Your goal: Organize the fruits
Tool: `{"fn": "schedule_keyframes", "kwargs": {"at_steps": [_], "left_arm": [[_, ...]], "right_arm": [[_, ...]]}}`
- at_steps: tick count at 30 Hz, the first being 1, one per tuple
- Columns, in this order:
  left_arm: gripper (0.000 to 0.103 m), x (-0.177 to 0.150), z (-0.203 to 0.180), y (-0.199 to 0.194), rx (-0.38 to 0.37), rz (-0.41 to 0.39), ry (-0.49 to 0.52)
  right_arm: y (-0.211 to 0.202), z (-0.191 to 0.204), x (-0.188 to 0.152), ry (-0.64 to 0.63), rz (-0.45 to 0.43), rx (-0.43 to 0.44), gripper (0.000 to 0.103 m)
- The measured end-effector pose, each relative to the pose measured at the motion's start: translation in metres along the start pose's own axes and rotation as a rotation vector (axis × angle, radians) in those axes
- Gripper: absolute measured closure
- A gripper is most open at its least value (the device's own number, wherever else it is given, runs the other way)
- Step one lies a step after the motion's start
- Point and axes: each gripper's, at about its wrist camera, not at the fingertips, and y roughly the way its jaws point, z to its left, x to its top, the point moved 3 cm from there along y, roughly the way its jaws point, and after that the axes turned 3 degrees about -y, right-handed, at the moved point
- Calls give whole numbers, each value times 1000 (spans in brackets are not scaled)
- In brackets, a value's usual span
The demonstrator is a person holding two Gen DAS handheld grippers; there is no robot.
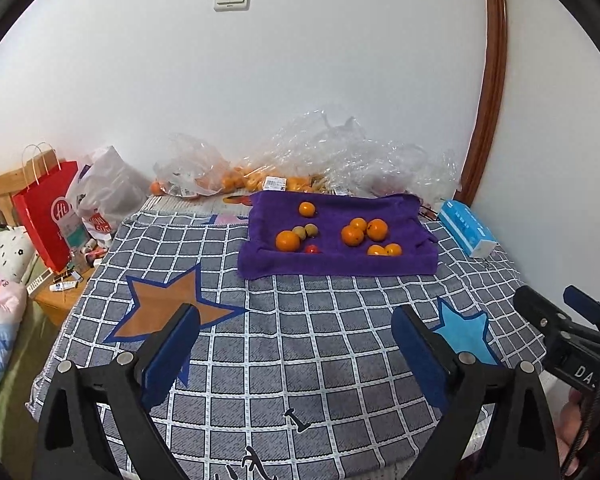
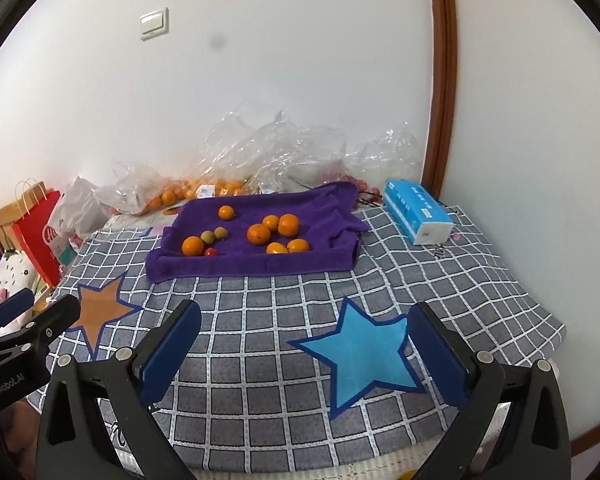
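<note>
A purple towel (image 1: 340, 268) (image 2: 260, 268) lies at the far side of the checked cloth. On it lie several oranges (image 1: 352, 235) (image 2: 259, 234), two small brown-green fruits (image 1: 305, 231) (image 2: 214, 234) and a small red fruit (image 1: 311, 249) (image 2: 210, 252). One orange (image 1: 287, 241) (image 2: 193, 246) sits at the left by the red fruit. My left gripper (image 1: 296, 320) is open and empty, well short of the towel. My right gripper (image 2: 304, 316) is open and empty over the blue star (image 2: 360, 356). The right gripper's body shows at the left view's right edge (image 1: 560, 324).
Clear plastic bags with more oranges (image 1: 236, 178) (image 2: 204, 190) lie along the wall behind the towel. A blue tissue pack (image 1: 466, 230) (image 2: 416, 216) lies right of the towel. A red paper bag (image 1: 46, 212) (image 2: 38, 232) and clutter stand at the left, off the table.
</note>
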Motion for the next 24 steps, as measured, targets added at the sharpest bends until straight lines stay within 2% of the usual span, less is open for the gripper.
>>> {"fn": "schedule_keyframes", "kwargs": {"at_steps": [10, 24], "left_arm": [[6, 4, -9, -11, 6, -27, 19], [6, 2, -9, -8, 7, -9, 20]], "right_arm": [[-10, -11, -2, 18, -14, -9, 1], [-15, -16, -2, 32, -24, -15, 1]]}}
